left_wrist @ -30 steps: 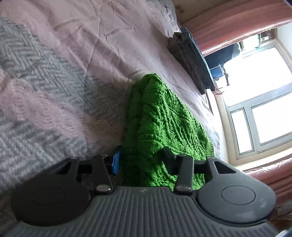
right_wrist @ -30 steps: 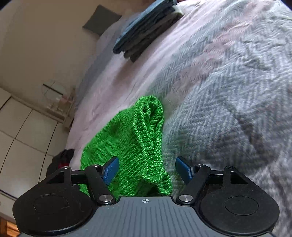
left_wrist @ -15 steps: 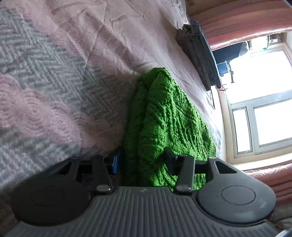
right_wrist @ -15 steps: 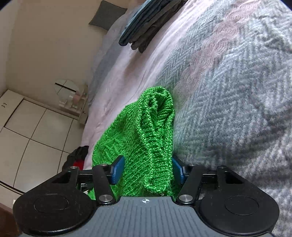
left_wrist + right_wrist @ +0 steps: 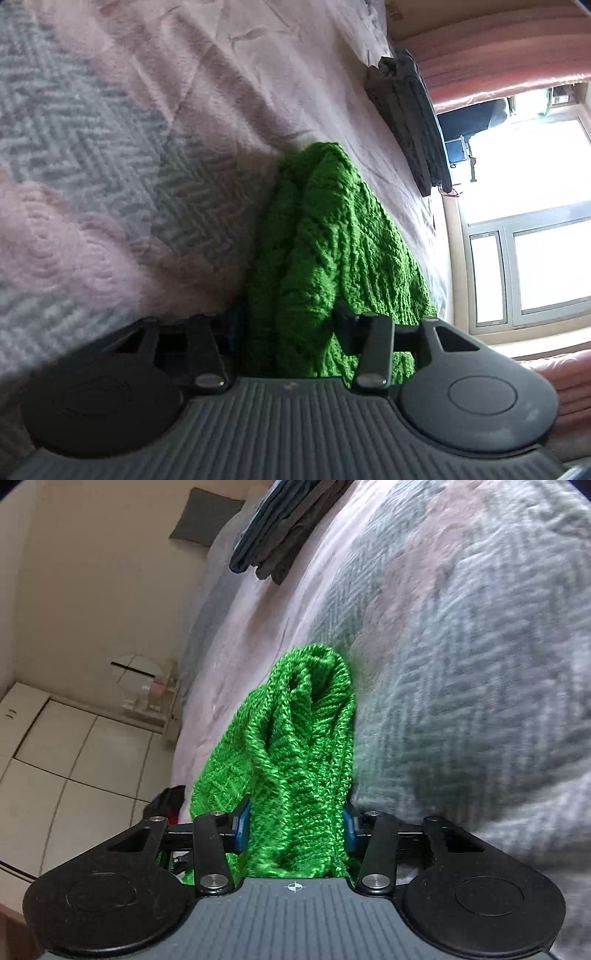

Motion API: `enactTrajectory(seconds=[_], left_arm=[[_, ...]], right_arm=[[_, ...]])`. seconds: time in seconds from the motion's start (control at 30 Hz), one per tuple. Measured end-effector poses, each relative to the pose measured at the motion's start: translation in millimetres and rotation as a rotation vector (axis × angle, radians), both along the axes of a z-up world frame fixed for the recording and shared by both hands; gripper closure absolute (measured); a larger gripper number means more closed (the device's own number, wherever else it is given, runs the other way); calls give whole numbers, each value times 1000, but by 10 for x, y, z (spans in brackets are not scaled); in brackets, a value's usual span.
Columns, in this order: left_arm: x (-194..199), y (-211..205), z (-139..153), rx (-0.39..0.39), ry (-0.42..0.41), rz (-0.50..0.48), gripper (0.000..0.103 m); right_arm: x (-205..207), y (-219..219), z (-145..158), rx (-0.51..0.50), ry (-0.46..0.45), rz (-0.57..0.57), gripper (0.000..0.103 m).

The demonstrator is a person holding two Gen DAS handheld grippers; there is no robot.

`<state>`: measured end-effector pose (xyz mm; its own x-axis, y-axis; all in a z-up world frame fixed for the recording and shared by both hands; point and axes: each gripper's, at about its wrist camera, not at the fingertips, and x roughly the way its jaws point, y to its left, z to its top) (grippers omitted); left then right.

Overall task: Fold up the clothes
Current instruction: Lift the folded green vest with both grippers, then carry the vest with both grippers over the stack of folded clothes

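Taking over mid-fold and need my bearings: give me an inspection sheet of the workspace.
Surface: bed cover, grey herringbone with pink bands, wrinkled.
Job's things: green knitted garment, bunched, gripped at two ends.
Clutter: stack of dark folded clothes farther along the bed.
Grippers: left gripper and right gripper each closed on the green knit.
Cables: thin wires near the window, too small to identify.
Surroundings: window, pink curtain, white cabinets.

Ahead of you the bedspread (image 5: 110,155) lies open toward its far edge; only the stack of dark folded clothes (image 5: 410,118) there blocks a pass.
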<state>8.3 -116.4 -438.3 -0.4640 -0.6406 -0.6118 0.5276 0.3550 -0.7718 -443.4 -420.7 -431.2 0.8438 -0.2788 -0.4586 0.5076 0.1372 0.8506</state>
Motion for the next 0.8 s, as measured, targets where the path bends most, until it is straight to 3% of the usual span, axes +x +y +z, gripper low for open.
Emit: enactTrajectory(seconds=[0.07, 0.2, 0.53, 0.8], left_arm=[[-40, 24, 44, -14, -30, -8, 65], [-28, 91, 88, -51, -15, -7, 73], [-102, -15, 517, -174, -71, -59, 76], [-227, -460, 886, -155, -74, -103, 77]], right_arm=[[-9, 33, 0, -5, 1, -4, 66], [-28, 134, 54, -33, 15, -19, 70], [18, 39, 456, -146, -24, 18, 72], [-86, -220, 886, -118, -24, 15, 72]])
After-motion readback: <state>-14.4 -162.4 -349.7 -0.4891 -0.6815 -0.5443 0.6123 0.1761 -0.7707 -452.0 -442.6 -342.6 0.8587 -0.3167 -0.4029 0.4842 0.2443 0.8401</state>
